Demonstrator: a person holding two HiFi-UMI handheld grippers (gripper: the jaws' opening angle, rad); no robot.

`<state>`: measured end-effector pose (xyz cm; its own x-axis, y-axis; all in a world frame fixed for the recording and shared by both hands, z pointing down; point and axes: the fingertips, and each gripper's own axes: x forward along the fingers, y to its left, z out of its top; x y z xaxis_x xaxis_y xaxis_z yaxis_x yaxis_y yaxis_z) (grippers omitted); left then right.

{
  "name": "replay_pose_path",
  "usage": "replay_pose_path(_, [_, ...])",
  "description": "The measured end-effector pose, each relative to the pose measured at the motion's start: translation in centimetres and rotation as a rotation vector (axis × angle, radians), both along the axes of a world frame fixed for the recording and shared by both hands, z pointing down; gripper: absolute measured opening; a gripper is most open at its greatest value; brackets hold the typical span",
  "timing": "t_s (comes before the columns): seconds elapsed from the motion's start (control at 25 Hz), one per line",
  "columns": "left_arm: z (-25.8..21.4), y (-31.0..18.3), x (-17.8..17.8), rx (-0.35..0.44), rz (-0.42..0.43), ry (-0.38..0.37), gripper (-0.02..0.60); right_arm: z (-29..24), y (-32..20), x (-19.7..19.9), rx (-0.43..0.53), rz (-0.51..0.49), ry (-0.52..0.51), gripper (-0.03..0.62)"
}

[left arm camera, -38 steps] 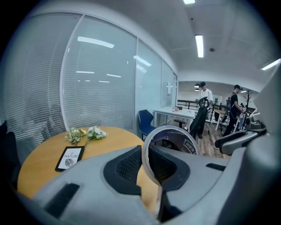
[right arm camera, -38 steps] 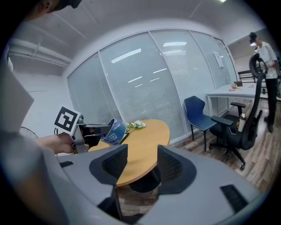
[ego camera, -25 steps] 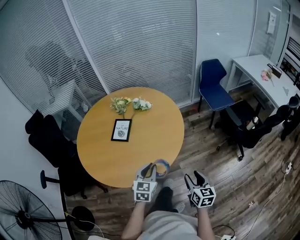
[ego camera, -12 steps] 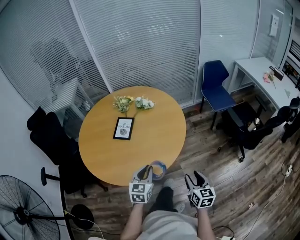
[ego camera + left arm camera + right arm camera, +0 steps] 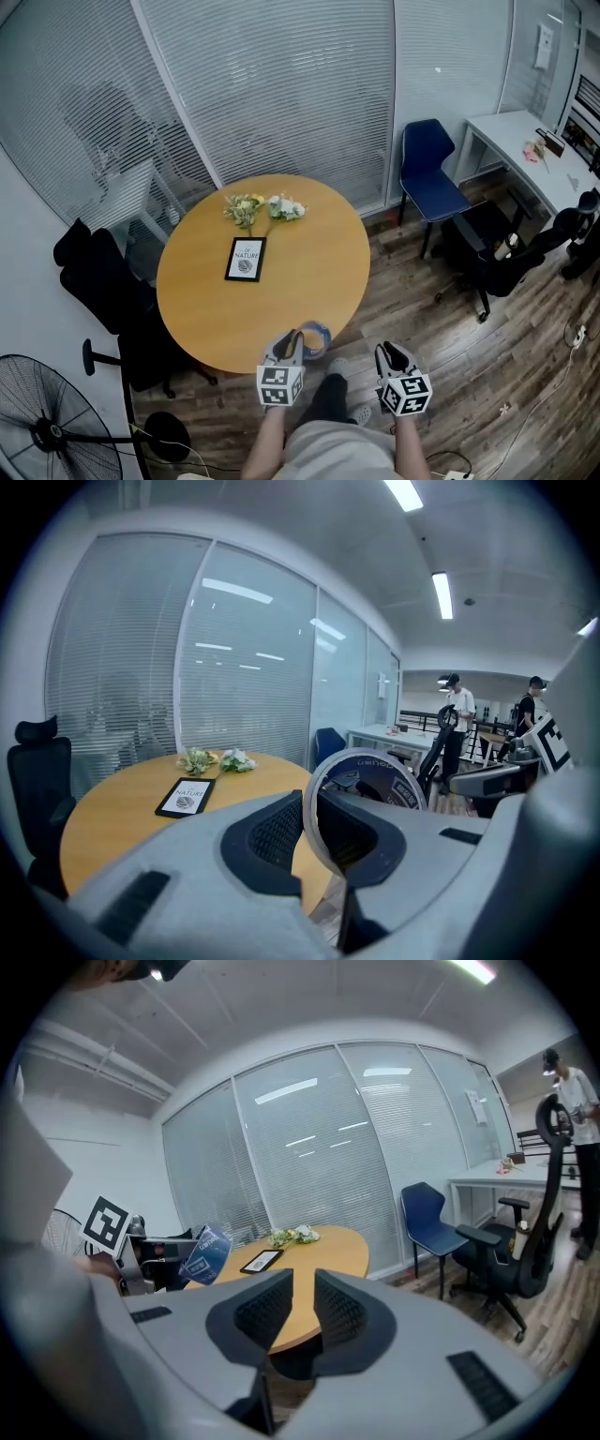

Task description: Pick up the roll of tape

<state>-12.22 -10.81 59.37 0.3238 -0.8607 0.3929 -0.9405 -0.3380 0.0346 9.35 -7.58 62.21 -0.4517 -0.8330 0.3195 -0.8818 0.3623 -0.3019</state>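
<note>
Over the round worktop's (image 5: 281, 300) near edge, you are gripping the roll of tape (image 5: 317, 336) in your left gripper's (image 5: 296, 341) fingers, while your right gripper's (image 5: 395, 354) empty fingers have just been narrowing, so the pickup looks done.

- Table (image 5: 300, 281): smooth wooden top with a soft sheen.
- Floor (image 5: 469, 366): dark wood planks, matt.
- Roll of tape (image 5: 317, 335): glossy blue printed film.
- Left gripper (image 5: 312, 822): matt grey plastic, with black ribbed pads (image 5: 272, 834).
- Chair (image 5: 427, 173): smooth blue plastic.

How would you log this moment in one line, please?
left gripper: shut on tape | right gripper: empty, jaws just been closing | tape: held at table edge
</note>
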Motion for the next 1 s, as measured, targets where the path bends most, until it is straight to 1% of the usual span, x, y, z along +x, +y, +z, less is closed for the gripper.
replay_pose_path(0.08, [-0.1, -0.1, -0.1, 0.001, -0.001, -0.001, 0.052, -0.1, -0.1, 0.1, -0.001, 0.003, -0.002, 0.033])
replay_pose_path(0.2, [-0.3, -0.2, -0.3, 0.005, -0.003, -0.002, 0.052, 0.0, -0.2, 0.1, -0.004, 0.002, -0.004, -0.002])
replay_pose_path(0.6, [-0.5, -0.4, -0.6, 0.003, -0.012, 0.007, 0.052, 0.4, 0.0, -1.4, -0.034, -0.063, 0.006, -0.003])
replay_pose_path(1.0, [-0.2, -0.4, -1.1, -0.001, -0.026, 0.017, 0.052, 0.9, 0.1, -2.0, -0.053, -0.091, 0.011, -0.002])
